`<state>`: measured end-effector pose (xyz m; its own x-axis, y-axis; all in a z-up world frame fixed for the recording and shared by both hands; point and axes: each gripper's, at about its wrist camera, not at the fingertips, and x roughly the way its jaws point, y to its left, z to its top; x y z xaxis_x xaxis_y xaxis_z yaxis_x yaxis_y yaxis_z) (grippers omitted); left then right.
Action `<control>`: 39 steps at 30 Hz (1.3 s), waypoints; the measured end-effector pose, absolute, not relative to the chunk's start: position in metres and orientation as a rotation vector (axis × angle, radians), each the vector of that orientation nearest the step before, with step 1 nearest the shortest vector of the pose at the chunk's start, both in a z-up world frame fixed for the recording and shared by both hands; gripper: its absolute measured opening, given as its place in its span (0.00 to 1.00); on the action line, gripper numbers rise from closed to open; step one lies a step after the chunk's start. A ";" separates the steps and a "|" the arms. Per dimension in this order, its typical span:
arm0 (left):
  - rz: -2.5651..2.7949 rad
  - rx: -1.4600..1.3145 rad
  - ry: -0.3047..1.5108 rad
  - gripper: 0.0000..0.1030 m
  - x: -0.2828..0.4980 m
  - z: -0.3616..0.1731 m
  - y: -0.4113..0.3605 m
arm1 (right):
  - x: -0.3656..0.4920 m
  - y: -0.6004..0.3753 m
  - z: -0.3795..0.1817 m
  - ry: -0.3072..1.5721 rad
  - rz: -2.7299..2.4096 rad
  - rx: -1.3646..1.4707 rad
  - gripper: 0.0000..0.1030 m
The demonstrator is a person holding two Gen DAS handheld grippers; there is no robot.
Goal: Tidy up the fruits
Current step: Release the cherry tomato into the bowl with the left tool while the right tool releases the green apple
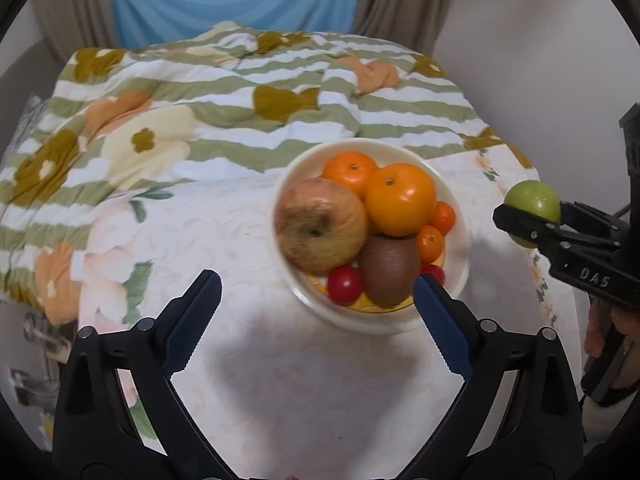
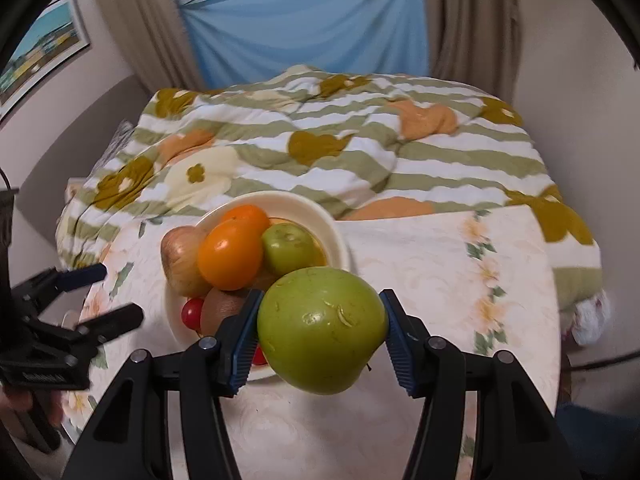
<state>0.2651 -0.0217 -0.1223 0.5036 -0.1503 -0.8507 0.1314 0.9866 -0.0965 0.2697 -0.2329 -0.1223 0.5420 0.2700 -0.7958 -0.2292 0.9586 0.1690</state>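
A: Closest to the right lens, the big smooth green apple (image 2: 322, 330) sits clamped between the blue ridged pads of the right claw (image 2: 320, 336), lifted off the tabletop

B: Why hold it there?

A: My guess is it's being carried toward the round cream-coloured bowl (image 2: 320, 216), which lies at about eleven o'clock from the apple. The bowl already holds a smaller green apple (image 2: 289, 248), a large glossy orange (image 2: 230, 258), a blotchy red-yellow apple (image 1: 320, 224), a fuzzy brown kiwi (image 1: 388, 270) and a small red tomato (image 1: 345, 284)

B: And the left claw (image 1: 316, 296)?

A: Jaws wide apart, gripping nothing, low over the pale floral-cloth tabletop (image 1: 256, 380), with the bowl at roughly one o'clock from it. Perhaps it waits to steady the bowl. From its view the held apple is over at three o'clock, well clear of the rim

B: Room inside?

A: Tight; a careless drop could roll fruit off the heap
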 end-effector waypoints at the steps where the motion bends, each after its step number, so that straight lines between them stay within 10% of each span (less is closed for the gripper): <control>1: -0.155 -0.020 1.030 1.00 0.263 -0.122 -0.019 | 0.271 -0.230 -0.126 0.948 0.316 0.038 0.52; 25: 0.013 -0.171 1.050 1.00 0.207 -0.145 0.014 | 0.282 -0.204 -0.172 0.898 0.414 -0.083 0.52; 30: 0.039 -0.187 1.052 1.00 0.195 -0.147 0.014 | 0.274 -0.202 -0.164 0.822 0.424 -0.129 0.87; 39: 0.069 -0.201 1.013 1.00 0.173 -0.132 0.010 | 0.259 -0.208 -0.144 0.784 0.438 -0.155 0.90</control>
<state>0.1732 0.0096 -0.1321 0.5291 -0.0354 -0.8478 -0.1502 0.9794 -0.1346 0.2587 -0.2077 -0.1436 0.6236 0.3230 -0.7119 -0.4367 0.8993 0.0255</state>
